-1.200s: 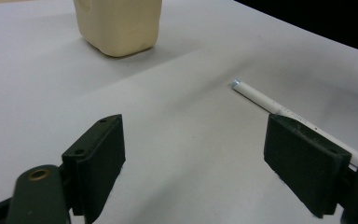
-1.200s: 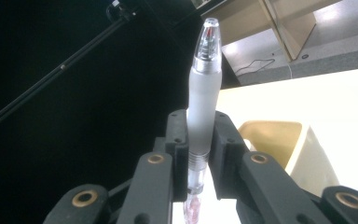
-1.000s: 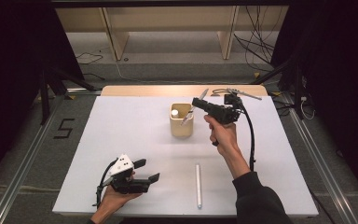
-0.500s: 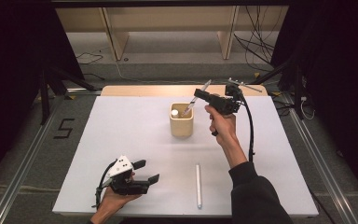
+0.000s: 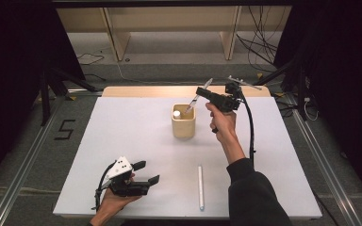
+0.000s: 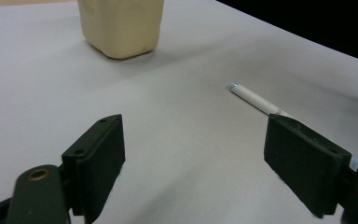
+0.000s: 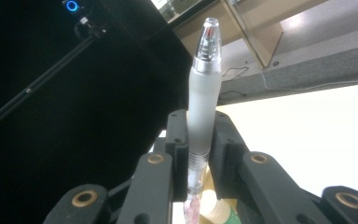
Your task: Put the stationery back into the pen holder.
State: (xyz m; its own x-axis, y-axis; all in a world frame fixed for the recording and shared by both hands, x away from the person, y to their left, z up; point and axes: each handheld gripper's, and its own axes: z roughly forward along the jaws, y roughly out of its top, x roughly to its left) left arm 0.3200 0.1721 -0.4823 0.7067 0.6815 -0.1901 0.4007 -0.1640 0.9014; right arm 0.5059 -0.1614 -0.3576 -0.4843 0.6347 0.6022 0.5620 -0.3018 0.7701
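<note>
At the near left I see my left gripper (image 5: 147,172) resting low at the table (image 5: 122,132) edge, its jaws spread wide with nothing between them. Just to its right, a white pen (image 5: 200,186) lies flat on the table, well apart from the cream cup (image 5: 184,126) standing mid-table. Another pen's white cap (image 5: 176,113) shows inside the cup. Farther right, my right gripper (image 5: 201,92) hangs above the cup's far rim, clamped on a frosted pen (image 7: 205,98) that tilts with its lower end at the cup's mouth.
</note>
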